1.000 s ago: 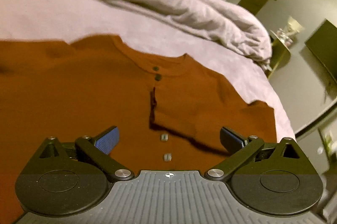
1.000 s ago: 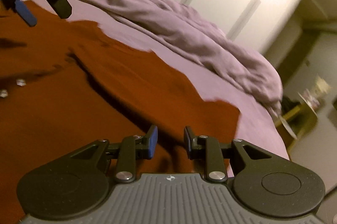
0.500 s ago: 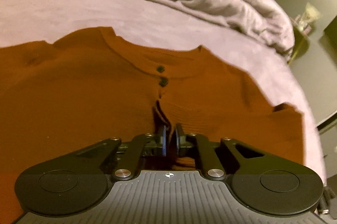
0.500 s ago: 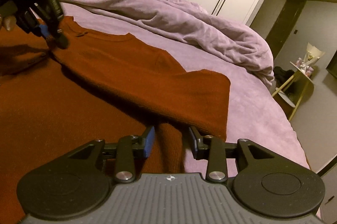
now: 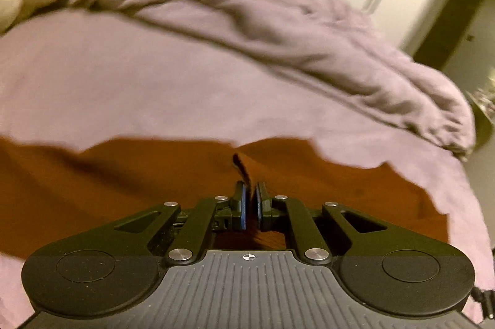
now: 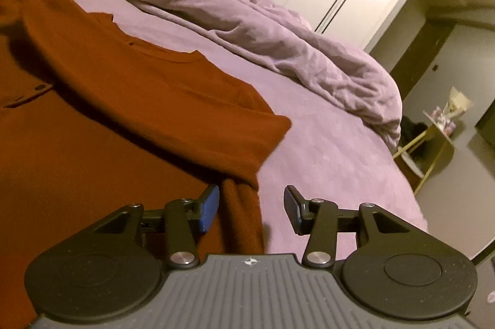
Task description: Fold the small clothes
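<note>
Left claw point(image 5: 250, 205) clenched on lifted shirt point(image 5: 154, 183) fabric; right claw point(image 6: 251, 210) released, low.

Left claw point(image 5: 250, 205) pinched nearly closed on rust fabric, right claw point(image 6: 251, 210) spread wide, held low

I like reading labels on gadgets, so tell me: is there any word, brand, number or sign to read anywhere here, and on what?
No readable words, brands or numbers in either view.
Left tongs: only a small white crosshair mark on the grey ribbed base, no text.
Right tongs: the same crosshair mark, no text.
Rust-coloured shirt: no visible tag or print.
Items on the side table: too small and blurred to read.
</note>
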Action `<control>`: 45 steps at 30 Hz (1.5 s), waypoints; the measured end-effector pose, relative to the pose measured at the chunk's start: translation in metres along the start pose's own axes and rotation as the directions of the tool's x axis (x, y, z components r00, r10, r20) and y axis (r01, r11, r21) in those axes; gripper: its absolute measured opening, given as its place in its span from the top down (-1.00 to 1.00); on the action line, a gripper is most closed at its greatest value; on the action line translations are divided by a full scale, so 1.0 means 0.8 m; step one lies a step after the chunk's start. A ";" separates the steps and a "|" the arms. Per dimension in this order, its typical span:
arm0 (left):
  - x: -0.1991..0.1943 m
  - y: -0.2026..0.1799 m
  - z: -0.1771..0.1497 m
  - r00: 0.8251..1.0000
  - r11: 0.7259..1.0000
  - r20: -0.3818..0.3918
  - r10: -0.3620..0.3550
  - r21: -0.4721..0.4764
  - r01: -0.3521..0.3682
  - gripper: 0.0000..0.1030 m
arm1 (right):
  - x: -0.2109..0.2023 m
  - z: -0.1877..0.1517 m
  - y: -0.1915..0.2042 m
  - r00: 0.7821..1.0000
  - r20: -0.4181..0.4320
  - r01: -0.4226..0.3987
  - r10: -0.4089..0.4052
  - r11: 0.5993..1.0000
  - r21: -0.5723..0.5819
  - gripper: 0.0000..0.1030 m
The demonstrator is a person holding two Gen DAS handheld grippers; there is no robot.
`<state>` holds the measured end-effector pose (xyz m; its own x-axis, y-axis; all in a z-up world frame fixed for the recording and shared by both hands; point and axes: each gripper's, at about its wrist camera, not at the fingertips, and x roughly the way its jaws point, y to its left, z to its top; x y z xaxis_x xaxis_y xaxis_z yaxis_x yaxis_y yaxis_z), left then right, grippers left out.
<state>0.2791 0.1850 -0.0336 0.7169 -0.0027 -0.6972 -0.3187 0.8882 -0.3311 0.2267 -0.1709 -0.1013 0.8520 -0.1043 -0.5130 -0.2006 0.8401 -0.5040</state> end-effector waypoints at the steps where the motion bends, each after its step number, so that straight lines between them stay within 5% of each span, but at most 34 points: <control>1: 0.005 0.010 -0.006 1.000 1.000 -0.020 0.010 -0.006 -0.010 0.84 | 0.003 0.002 0.003 1.000 -0.003 0.005 -0.005 1.000 -0.012 0.11; 5: 0.019 0.015 -0.021 0.999 1.000 -0.051 0.015 0.009 -0.015 0.83 | 0.017 0.014 0.016 1.000 -0.007 0.013 -0.014 0.997 -0.075 0.19; 11: 0.018 0.010 -0.023 0.999 1.000 -0.039 -0.018 0.025 0.019 0.83 | 0.035 0.028 0.027 1.000 0.008 -0.002 0.004 0.990 -0.142 0.73; 17: 0.033 -0.006 -0.037 0.997 0.995 -0.071 -0.019 0.095 0.025 0.83 | 0.062 0.019 -0.040 0.996 -0.083 0.037 -0.024 0.986 0.160 0.74; 22: 0.044 -0.004 -0.046 0.995 0.996 -0.090 -0.037 0.080 0.044 0.83 | 0.051 0.010 -0.026 0.998 -0.063 0.034 -0.031 0.999 0.040 0.72; 24: 0.042 -0.003 -0.047 0.994 0.996 -0.094 -0.059 0.061 0.065 0.82 | 0.041 0.011 -0.021 0.999 -0.047 0.019 -0.019 1.000 0.000 0.52; 25: 0.040 -0.003 -0.047 0.992 0.995 -0.101 -0.077 0.048 0.082 0.76 | 0.036 0.011 -0.021 0.999 -0.041 0.014 -0.015 1.000 -0.003 0.46; 27: 0.039 -0.003 -0.048 0.988 0.993 -0.114 -0.105 0.036 0.110 0.14 | 0.025 0.011 -0.022 0.999 -0.042 0.012 -0.012 1.000 0.008 0.40; 29: 0.040 -0.007 -0.051 0.982 0.989 -0.124 -0.140 0.036 0.145 0.08 | 0.013 0.012 -0.025 1.000 -0.030 0.006 -0.005 1.000 0.026 0.40; 31: 0.043 -0.015 -0.053 0.983 0.988 -0.127 -0.136 0.060 0.144 0.14 | 0.002 0.014 -0.026 1.000 -0.005 0.004 -0.003 0.999 0.040 0.40; 32: 0.045 -0.019 -0.054 0.983 0.987 -0.127 -0.134 0.069 0.143 0.38 | -0.002 0.016 -0.024 1.000 0.004 -0.001 0.001 0.999 0.040 0.40; 33: 0.047 -0.024 -0.054 0.983 0.987 -0.133 -0.126 0.083 0.137 0.90 | -0.004 0.018 -0.022 1.000 0.008 -0.003 0.003 0.999 0.036 0.40; 34: 0.049 -0.028 -0.054 0.982 0.986 -0.144 -0.120 0.095 0.135 0.99 | -0.005 0.019 -0.020 1.000 0.009 -0.006 0.005 0.999 0.034 0.40; 39: 0.030 -0.048 -0.042 0.996 0.971 -0.047 -0.081 0.222 0.090 0.98 | -0.012 0.034 -0.015 0.998 0.042 -0.042 0.041 0.998 0.039 0.40; 43: 0.022 -0.043 -0.021 0.999 0.969 0.049 -0.009 0.247 -0.004 0.98 | -0.008 0.046 -0.018 0.998 0.056 -0.035 0.031 0.997 0.072 0.41; 45: 0.023 -0.035 -0.017 0.999 0.976 0.031 -0.005 0.220 -0.002 0.98 | 0.001 0.049 -0.018 0.999 0.040 -0.034 0.031 0.995 0.092 0.41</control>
<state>0.2929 0.1538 -0.0461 0.7375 0.0073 -0.6753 -0.1761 0.9674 -0.1819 0.2494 -0.1623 -0.0673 0.8641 -0.0570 -0.5001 -0.1843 0.8887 -0.4197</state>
